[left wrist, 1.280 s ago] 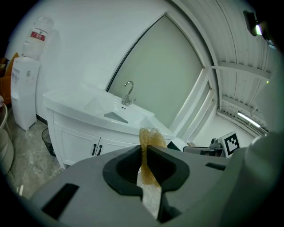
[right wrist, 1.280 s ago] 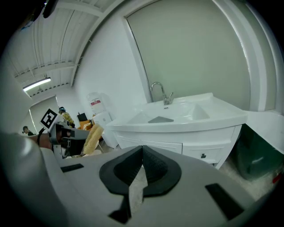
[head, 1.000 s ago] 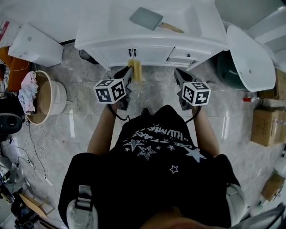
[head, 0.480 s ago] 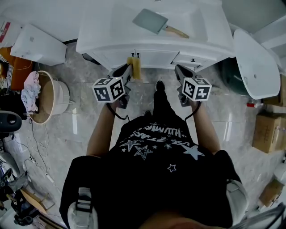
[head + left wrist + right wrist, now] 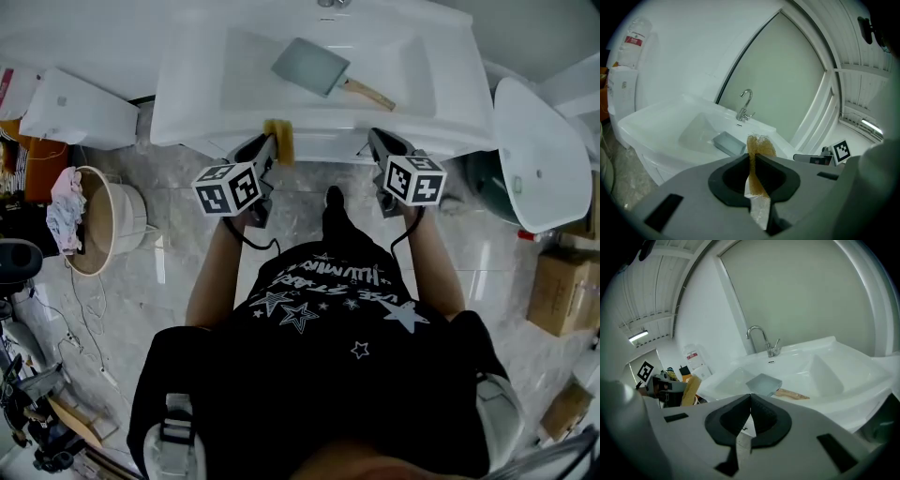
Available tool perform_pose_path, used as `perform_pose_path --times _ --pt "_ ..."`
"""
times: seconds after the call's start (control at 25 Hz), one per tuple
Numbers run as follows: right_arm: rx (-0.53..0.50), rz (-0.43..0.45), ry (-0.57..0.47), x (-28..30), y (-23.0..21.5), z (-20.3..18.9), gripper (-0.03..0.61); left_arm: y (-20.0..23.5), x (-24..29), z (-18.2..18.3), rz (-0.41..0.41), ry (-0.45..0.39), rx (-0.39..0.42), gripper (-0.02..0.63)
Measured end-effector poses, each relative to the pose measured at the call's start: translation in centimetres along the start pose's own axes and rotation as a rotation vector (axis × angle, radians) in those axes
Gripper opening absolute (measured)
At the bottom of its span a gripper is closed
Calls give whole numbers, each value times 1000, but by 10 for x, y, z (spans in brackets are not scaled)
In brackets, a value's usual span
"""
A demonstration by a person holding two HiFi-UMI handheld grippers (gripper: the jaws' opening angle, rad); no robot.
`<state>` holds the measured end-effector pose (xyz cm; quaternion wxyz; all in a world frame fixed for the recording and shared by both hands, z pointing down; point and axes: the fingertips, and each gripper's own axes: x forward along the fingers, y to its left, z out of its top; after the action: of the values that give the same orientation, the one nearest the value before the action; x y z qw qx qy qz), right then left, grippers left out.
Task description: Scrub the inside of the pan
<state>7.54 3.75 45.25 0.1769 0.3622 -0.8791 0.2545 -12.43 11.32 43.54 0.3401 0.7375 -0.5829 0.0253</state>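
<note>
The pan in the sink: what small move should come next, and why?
Probably open the right gripper and bring it forward to the handle of the pan, to steady it. The pan lies free in the sink, the right gripper is shut and empty in front of the sink, and the left gripper holds the sponge.

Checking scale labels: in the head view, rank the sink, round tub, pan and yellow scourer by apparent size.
1. sink
2. round tub, on the floor and farther off
3. pan, clearly smaller than the tub
4. yellow scourer, partly hidden
</note>
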Motion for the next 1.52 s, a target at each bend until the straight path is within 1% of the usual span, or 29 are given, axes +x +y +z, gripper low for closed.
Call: perform_pose_path --times 0.24,0.48,0.6,0.68,0.76,1.04,1.08,1.12,1.16,1.36,1.52 --pt "-1 9 6 35 -34 38 8 10 40 29 27 1 -16 43" --pt "-2 0 18 62 -66 61 8 17 72 43 44 14 -33 43" --pt "-21 -12 29 73 -82 72 8 16 87 49 46 26 -32 43" --pt "-47 -35 56 81 -95 75 8 15 96 54 50 29 -28 43" --pt "-71 -38 90 91 -106 76 8 15 106 58 58 32 -25 43" --pt "-171 26 212 129 -132 72 14 22 134 69 99 41 -25 43" --pt "-172 36 233 132 -134 69 50 22 135 70 107 40 -26 43" --pt "-169 46 255 137 -136 66 110 24 137 71 115 39 -29 43" --pt "-169 56 279 142 -138 62 132 25 138 73 123 38 -32 43" --pt "-215 88 412 161 -145 38 169 31 148 75 128 57 -34 43" --pt "-234 102 468 176 -144 26 196 43 156 76 124 81 -41 43"
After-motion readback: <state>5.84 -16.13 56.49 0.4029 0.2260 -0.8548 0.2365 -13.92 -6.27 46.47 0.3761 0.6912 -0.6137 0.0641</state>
